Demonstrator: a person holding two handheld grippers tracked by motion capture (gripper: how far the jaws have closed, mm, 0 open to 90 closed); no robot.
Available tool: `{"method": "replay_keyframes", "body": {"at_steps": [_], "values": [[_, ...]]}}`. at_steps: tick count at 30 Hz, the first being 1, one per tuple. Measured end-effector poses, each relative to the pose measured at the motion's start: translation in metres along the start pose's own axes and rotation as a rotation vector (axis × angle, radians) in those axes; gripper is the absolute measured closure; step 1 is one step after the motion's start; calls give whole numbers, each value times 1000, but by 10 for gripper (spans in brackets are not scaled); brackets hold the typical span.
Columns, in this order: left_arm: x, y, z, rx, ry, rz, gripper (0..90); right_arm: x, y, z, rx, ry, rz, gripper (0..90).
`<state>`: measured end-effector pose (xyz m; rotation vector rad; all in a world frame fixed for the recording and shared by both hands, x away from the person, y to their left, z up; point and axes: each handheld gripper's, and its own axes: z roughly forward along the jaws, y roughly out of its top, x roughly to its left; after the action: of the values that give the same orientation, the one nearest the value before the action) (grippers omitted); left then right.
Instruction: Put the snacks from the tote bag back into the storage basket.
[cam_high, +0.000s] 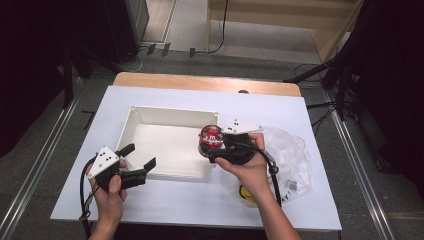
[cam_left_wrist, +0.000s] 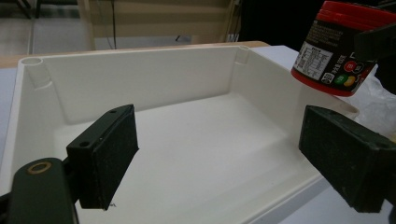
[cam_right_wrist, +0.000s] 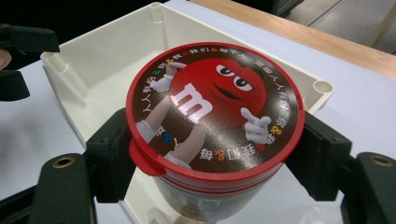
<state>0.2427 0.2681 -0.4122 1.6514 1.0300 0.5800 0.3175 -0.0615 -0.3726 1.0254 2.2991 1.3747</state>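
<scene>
Right gripper (cam_high: 212, 147) clamped on a red-lidded candy tub (cam_high: 210, 136), one black jaw pressed to each side just under the lid. Tub is held upright in the air, over the right end of the white tray (cam_high: 131, 131), near that tray's front right corner. Lid shows a red cartoon candy figure with a white "m"; tub's side carries a printed label.

Left gripper (cam_high: 141, 161) has its jaws spread wide, nothing between them. It sits at the tray's front left corner, jaws pointing in over the front rim toward the tray's bare white floor.

Tray is a shallow rectangular box with round posts in the corners, lying near the middle of the white table (cam_high: 150, 200). A strip of bare wood runs along the table's far edge.

Crumpled clear plastic bag (cam_high: 292, 155) lies on the table to the right of the tray, near the right edge; something yellow (cam_high: 246, 194) shows at its front, partly under the right wrist.
</scene>
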Motion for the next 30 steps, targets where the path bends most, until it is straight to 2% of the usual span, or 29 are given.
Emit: {"method": "replay_keyframes", "body": {"at_steps": [16,30], "values": [[0,0,-1,-3,4,-1,122,7,-3,17,32,12,-33,256],[1,0,-2,-6,6,-2,132,10,-10,26,73,0,-63,256]]}}
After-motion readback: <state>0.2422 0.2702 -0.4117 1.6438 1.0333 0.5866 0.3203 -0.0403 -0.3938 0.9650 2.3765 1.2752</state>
